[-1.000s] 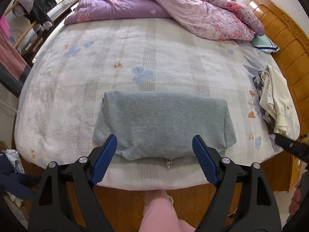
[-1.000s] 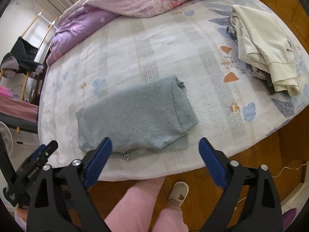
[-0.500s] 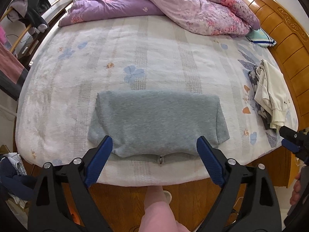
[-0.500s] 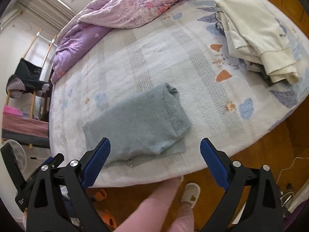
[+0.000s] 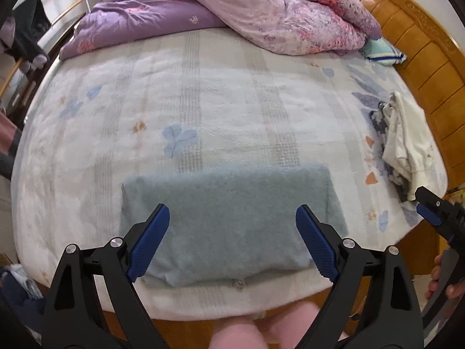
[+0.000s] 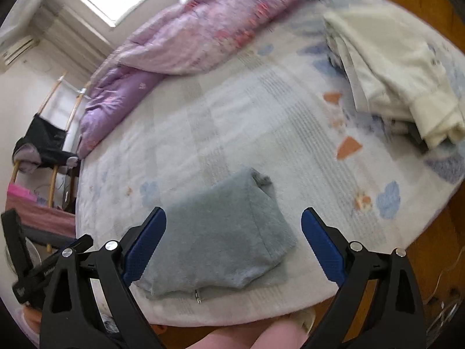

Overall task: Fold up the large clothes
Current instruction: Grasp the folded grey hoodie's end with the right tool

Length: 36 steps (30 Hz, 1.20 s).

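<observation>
A grey garment (image 5: 229, 218) lies folded into a flat rectangle near the front edge of the bed, with a small zipper pull (image 5: 239, 283) showing at its near edge. It also shows in the right wrist view (image 6: 221, 238). My left gripper (image 5: 232, 241) is open and empty, held above the garment's near half. My right gripper (image 6: 234, 244) is open and empty, above the garment's right part. The right gripper also shows at the right edge of the left wrist view (image 5: 436, 218).
A cream garment (image 6: 392, 67) lies crumpled on the bed's right side. A purple quilt (image 5: 232, 14) is heaped at the far end. A wooden headboard (image 5: 421, 67) runs along the right. A clothes rack (image 6: 43, 145) stands left of the bed.
Both grippers have moved forward and a little lower over the folded grey garment. Both stay open. The garment has not moved.
</observation>
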Each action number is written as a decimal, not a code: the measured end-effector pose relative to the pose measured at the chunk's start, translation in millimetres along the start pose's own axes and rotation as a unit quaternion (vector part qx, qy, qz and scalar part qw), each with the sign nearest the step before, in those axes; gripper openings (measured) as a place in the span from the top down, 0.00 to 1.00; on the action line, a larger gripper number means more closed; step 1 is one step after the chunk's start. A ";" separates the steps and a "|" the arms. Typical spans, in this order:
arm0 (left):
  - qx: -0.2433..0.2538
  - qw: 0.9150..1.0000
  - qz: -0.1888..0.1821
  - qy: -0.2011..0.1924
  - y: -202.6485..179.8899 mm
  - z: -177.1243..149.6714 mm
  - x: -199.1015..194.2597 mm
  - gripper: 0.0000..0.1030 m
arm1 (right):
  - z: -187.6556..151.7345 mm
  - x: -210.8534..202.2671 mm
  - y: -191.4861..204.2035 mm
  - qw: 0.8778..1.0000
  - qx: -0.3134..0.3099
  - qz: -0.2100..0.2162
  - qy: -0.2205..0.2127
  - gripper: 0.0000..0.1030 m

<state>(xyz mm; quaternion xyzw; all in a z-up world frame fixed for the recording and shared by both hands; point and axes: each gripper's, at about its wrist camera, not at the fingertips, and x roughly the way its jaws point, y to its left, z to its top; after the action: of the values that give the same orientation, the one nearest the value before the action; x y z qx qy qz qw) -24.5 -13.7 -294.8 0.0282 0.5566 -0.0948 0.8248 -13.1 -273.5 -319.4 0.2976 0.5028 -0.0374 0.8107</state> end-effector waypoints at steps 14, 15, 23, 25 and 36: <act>-0.123 0.989 0.004 0.082 9.2 11.9 58.8 0.13 | 35.5 147.3 -65.8 0.969 0.049 0.036 0.240 0.59; -0.139 0.987 0.006 0.084 12.6 12.2 61.9 0.13 | 35.4 155.5 -67.8 0.967 0.048 0.041 0.249 0.59; -0.192 0.967 0.093 0.137 28.6 12.7 98.7 0.13 | 28.2 235.4 -92.9 0.943 0.033 0.080 0.323 0.57; -0.182 0.964 0.120 0.153 27.7 9.5 107.2 0.13 | 29.1 241.7 -97.2 0.939 0.034 0.102 0.326 0.56; -0.169 0.962 0.100 0.187 11.1 -3.4 125.9 0.13 | 16.7 264.4 -99.0 0.872 0.100 0.309 0.367 0.08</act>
<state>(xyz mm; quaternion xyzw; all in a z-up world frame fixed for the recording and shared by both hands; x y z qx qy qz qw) 20.0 -18.0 -413.0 -0.0387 0.7036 0.0905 0.7038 94.5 -300.2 -579.6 0.5099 0.6399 0.2766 0.5040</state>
